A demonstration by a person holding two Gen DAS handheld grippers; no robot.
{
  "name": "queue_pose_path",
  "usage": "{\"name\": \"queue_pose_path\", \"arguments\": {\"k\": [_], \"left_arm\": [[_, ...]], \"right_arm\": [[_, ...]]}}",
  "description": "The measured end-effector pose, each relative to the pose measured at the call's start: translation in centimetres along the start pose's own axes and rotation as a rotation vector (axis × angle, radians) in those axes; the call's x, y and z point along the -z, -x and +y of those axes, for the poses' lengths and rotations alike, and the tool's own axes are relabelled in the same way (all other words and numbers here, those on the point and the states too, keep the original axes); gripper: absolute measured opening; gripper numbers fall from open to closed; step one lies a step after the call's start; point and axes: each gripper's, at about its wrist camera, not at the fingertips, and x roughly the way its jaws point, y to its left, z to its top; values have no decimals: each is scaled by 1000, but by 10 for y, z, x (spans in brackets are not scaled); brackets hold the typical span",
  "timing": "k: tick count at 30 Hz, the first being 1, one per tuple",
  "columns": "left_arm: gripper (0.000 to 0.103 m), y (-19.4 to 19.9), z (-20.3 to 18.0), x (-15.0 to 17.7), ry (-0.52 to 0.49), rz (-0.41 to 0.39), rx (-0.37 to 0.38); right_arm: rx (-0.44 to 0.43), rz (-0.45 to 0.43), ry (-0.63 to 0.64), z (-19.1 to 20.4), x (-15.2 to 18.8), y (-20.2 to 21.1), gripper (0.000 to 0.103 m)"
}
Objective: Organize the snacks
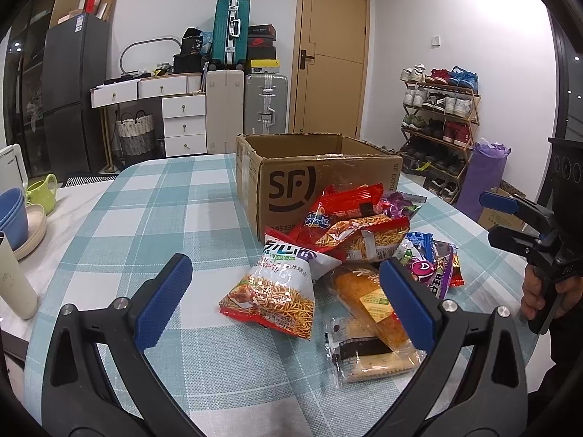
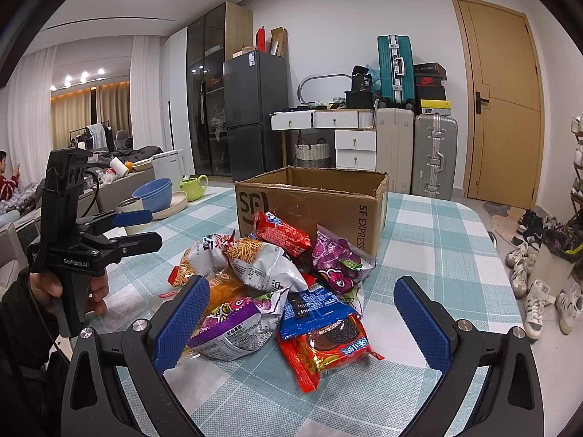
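Blue ribbed pads spread wide on both my grippers; nothing sits between either pair.

My left gripper (image 1: 288, 302) hangs above the near edge of the snack heap, jaws fully apart. Between its pads, lower down on the cloth: a white-and-red noodle-snack bag (image 1: 280, 287), lying flat. Partly behind the right pad, a wrapped bread loaf (image 1: 360, 291), and just nearer me a clear-wrapped biscuit pack (image 1: 368, 357) touching it. No contact with any of them.

My right gripper (image 2: 302, 320) is likewise released, jaws wide, hovering over the opposite side of the heap. In its gap: a purple candy bag (image 2: 233, 324), a blue wafer packet (image 2: 313, 309) and a red sandwich-cookie packet (image 2: 328, 353), overlapping one another. Whether the left pad brushes the purple bag, I cannot tell.

Further out, a red packet (image 2: 284, 235) leans against the open cardboard box (image 2: 309, 200), which stands upright just behind the heap. All rest on a teal-and-white checked tablecloth (image 2: 437, 247).

Off to the left side of the table: blue bowls (image 1: 12, 215) and a green mug (image 1: 42, 191).
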Motion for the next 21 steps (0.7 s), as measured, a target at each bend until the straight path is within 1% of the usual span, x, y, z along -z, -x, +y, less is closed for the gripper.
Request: {"name": "queue_pose_path", "arguments": {"k": [21], "left_arm": [[103, 0, -2, -1, -12, -4, 14]], "right_arm": [[0, 1, 1, 0, 0, 0, 103]]}}
